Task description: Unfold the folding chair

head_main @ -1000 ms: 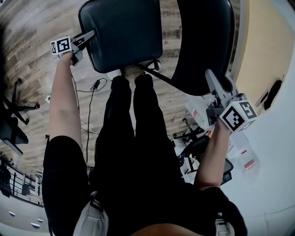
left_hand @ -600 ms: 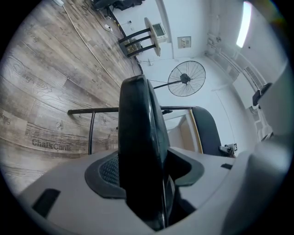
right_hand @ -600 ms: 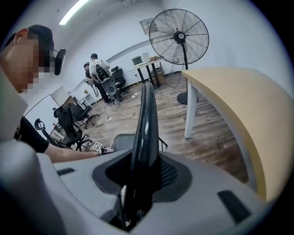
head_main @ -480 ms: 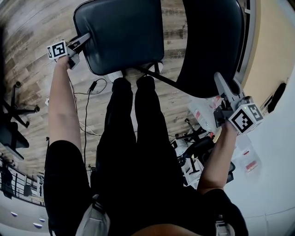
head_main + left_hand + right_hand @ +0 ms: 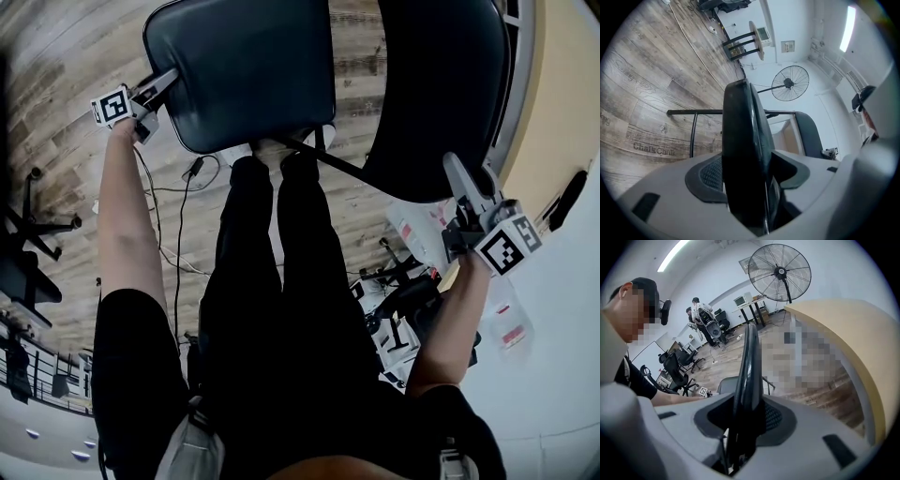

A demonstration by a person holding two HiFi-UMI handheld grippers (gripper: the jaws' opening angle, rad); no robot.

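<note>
Both grippers are drifting outward from a second ago, and the chair (image 5: 281, 56) is going with them. Left gripper (image 5: 161, 84) is gripping the seat (image 5: 225, 84) edge; its jaws have just been opening wider, pads still against it. Right gripper (image 5: 461, 171) is pinching the back (image 5: 441, 84) rim, jaws closed on it. Chair is standing over the wood floor (image 5: 75, 56), just ahead of the person's legs (image 5: 272, 281).

Wood-plank floor (image 5: 75, 94), white walls (image 5: 787, 23), pedestal fan (image 5: 790, 83)
</note>
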